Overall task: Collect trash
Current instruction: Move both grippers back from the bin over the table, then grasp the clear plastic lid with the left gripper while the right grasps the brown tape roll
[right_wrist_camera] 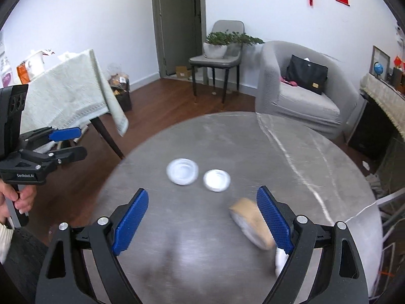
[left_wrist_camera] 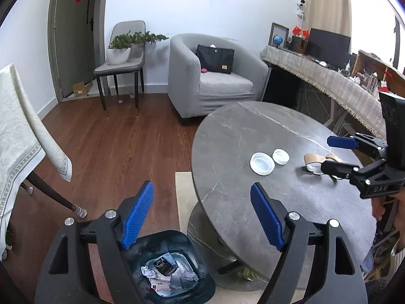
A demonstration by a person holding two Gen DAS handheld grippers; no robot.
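Note:
My left gripper (left_wrist_camera: pixel 202 188) is open with nothing between its blue pads, held above a dark trash bin (left_wrist_camera: pixel 200 263) on the floor beside the round grey table (left_wrist_camera: pixel 227 136). Crumpled paper and a black packet (left_wrist_camera: pixel 164 266) lie in the bin. My right gripper (right_wrist_camera: pixel 202 192) is open over the table. A brown paper piece (right_wrist_camera: pixel 250 223) lies close against the inside of its right pad, far from the left pad. Two white lids (right_wrist_camera: pixel 182 171) (right_wrist_camera: pixel 217 179) sit beyond its fingertips. The left wrist view shows the right gripper (left_wrist_camera: pixel 326 154) at the brown piece (left_wrist_camera: pixel 312 157).
A grey armchair (left_wrist_camera: pixel 215 86) holding a black bag stands behind the table, and a chair (left_wrist_camera: pixel 121 68) carries a potted plant. A cloth-covered table (right_wrist_camera: pixel 68 91) is at the left and a draped desk (left_wrist_camera: pixel 329 76) at the right. A beige mat (left_wrist_camera: pixel 183 202) lies under the round table.

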